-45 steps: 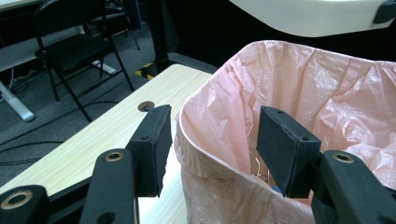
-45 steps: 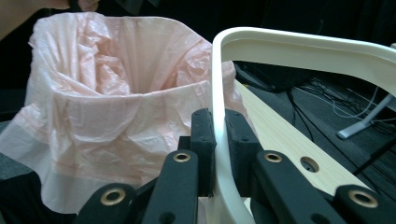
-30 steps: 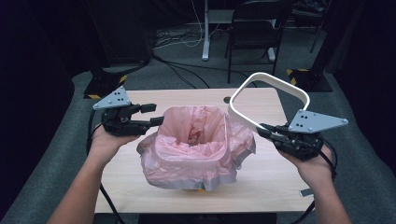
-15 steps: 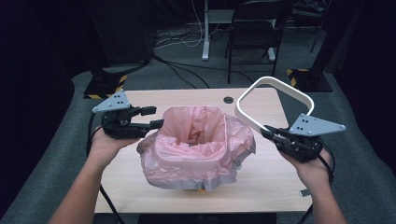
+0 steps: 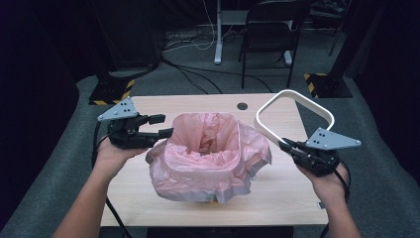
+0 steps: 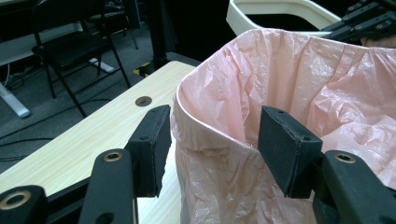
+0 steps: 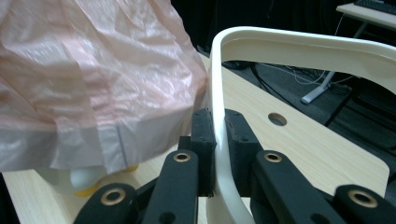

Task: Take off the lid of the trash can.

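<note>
A pink plastic bag (image 5: 208, 158) lines a bin in the middle of the wooden table (image 5: 277, 198), its mouth wide and its edge folded outward. My left gripper (image 5: 163, 126) is at the bag's left side, open. In the left gripper view its jaws (image 6: 212, 149) straddle the bag's rim (image 6: 303, 84) without pressing it. My right gripper (image 5: 283, 145) is shut on a white rounded-square ring (image 5: 259, 122), held tilted up to the right of the bag. In the right gripper view both pads (image 7: 219, 135) pinch the ring's bar (image 7: 299, 44) beside the bag (image 7: 93, 70).
A round cable hole (image 5: 242, 106) sits in the table behind the bag. The white bin's base with a yellow part (image 7: 79, 179) peeks out under the bag. A folding chair (image 5: 270, 29) and stands are on the floor beyond the table.
My right gripper has sunk with the white ring, bringing it lower beside the bag. The left gripper and the bag have stayed put.
</note>
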{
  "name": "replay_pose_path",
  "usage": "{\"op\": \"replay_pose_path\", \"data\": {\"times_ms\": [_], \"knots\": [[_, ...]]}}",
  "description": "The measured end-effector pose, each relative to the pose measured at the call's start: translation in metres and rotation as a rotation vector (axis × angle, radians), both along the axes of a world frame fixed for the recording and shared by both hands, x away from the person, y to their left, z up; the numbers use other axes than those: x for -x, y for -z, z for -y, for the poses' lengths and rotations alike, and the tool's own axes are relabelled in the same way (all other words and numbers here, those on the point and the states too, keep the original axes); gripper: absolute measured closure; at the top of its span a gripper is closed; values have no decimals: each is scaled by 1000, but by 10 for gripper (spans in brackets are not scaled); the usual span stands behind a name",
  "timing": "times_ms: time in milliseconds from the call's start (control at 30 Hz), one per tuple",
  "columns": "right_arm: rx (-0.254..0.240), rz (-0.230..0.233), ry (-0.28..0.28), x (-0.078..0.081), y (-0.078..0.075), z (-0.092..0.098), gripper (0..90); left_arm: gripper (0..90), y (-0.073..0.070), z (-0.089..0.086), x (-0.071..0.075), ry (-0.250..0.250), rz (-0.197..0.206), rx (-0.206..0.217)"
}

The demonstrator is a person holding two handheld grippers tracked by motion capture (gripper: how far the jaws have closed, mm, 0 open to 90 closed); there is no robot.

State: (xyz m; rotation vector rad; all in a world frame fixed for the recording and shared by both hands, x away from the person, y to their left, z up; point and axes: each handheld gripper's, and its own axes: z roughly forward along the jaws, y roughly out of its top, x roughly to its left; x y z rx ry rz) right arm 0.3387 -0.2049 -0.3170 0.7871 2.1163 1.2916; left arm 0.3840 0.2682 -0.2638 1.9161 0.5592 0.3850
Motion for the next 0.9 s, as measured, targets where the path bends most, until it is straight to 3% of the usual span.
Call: {"op": "replay_pose_path", "data": {"times_ms": [433,900], "knots": [[-14,-35,46,-4,25,8,831,440,0,1,1,3,2,0],[6,-49,72,-6,51,5,831,441,0,1,1,2,4,1]]}}
